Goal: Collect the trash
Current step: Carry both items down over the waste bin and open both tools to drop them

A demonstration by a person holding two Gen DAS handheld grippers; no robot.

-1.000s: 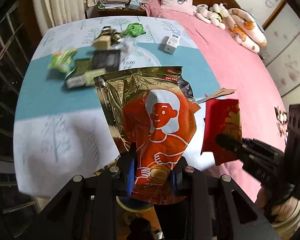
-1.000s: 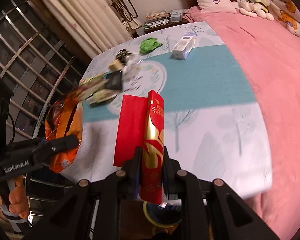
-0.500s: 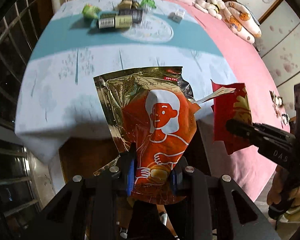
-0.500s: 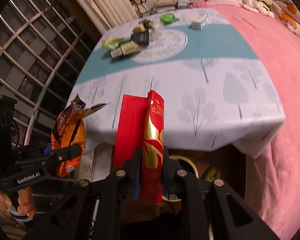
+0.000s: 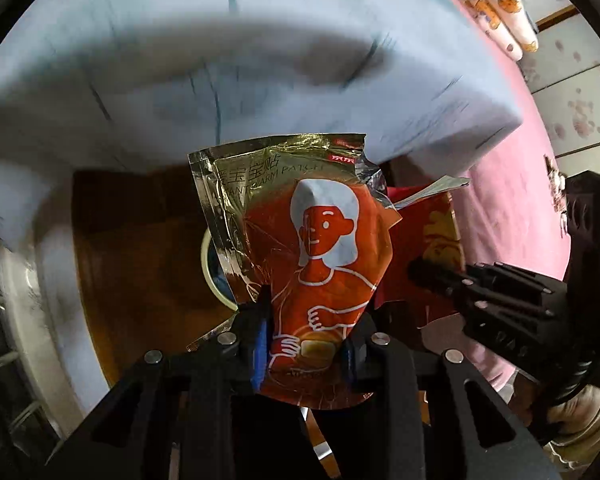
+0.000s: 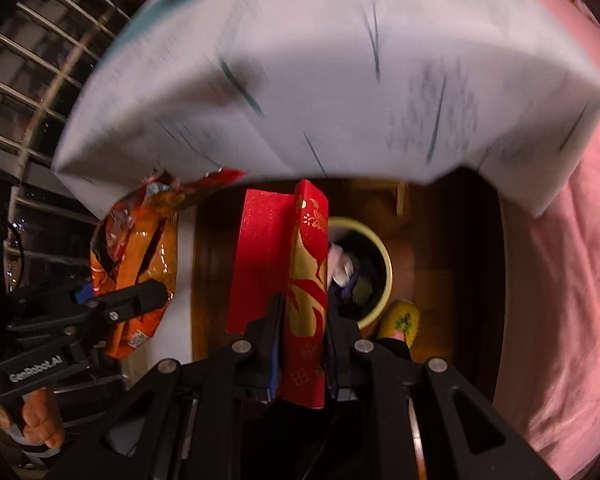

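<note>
Both grippers point steeply down beside the table edge: the left gripper clamps an orange pouch, the right gripper a red envelope, above a bin.

A: Where is each camera looking?
B: Both are riding their tongs, pointing steeply down past the worktop edge, close to it.
A: What are they sharing?
B: The bin on the floor, the cloth edge, the pink bed, and each other's tongs.
</note>
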